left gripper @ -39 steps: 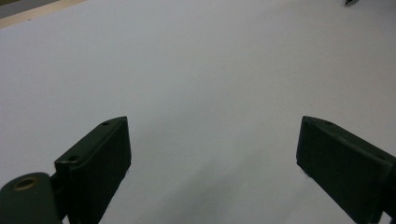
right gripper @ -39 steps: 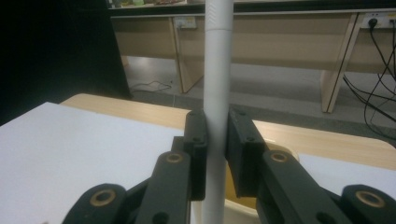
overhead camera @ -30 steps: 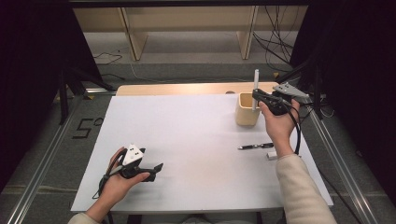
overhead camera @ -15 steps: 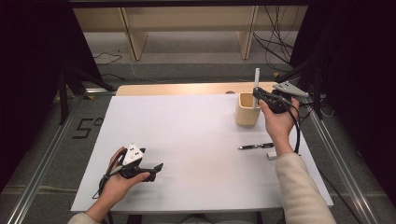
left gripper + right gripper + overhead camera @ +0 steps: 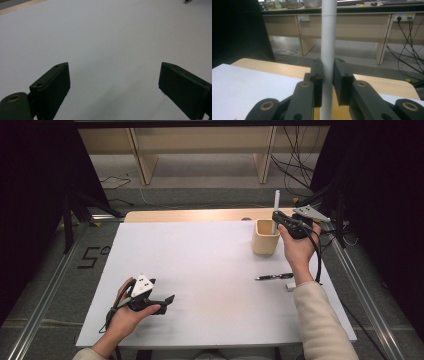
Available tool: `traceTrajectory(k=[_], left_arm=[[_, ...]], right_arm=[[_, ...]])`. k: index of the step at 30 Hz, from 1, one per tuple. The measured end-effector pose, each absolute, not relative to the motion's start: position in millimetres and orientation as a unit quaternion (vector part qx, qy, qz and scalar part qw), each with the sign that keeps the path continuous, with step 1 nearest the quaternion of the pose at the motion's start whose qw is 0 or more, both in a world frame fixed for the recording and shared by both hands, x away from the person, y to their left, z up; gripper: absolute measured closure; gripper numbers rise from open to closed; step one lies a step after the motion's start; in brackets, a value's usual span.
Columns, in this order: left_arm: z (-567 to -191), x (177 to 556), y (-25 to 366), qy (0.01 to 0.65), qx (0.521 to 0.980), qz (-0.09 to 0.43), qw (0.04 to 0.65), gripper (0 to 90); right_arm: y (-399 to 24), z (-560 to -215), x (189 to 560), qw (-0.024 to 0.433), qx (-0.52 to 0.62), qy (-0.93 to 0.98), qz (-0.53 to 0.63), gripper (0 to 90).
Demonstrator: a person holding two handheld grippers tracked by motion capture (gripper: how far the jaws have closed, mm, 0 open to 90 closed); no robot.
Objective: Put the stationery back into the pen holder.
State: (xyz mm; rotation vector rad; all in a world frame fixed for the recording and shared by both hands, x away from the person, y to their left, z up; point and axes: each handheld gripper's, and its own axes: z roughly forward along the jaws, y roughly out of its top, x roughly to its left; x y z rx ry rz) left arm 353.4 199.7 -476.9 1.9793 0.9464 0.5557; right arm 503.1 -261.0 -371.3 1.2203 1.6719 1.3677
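Two black jaws of the right gripper [image 5: 327, 75] clamp a smooth white cylindrical pen [image 5: 328, 37], held upright above the pale wooden cup [image 5: 265, 237] near the table's far right corner. Its barrel carries no legible print. On the floor left of the matte white table [image 5: 200, 270], a painted "5" is readable. The left gripper [image 5: 167, 299] rests low near the front edge, jaws spread wide, holding nothing. A dark slim pen [image 5: 273, 276] lies flat beside the right forearm.

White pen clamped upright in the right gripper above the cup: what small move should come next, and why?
Probably lower it straight down into the beige wooden cup. The right gripper holds the white cylindrical pen upright over the cup's rim, apparently not yet seated.
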Motion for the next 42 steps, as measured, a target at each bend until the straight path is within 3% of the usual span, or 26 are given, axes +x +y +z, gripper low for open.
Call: traceTrajectory(k=[42], left_arm=[[-477,353,200,0.379,0.791,0.222,0.427,10.2]], right_arm=[[-263,-387,514,0.336,0.477,0.631,0.511,79.0]])
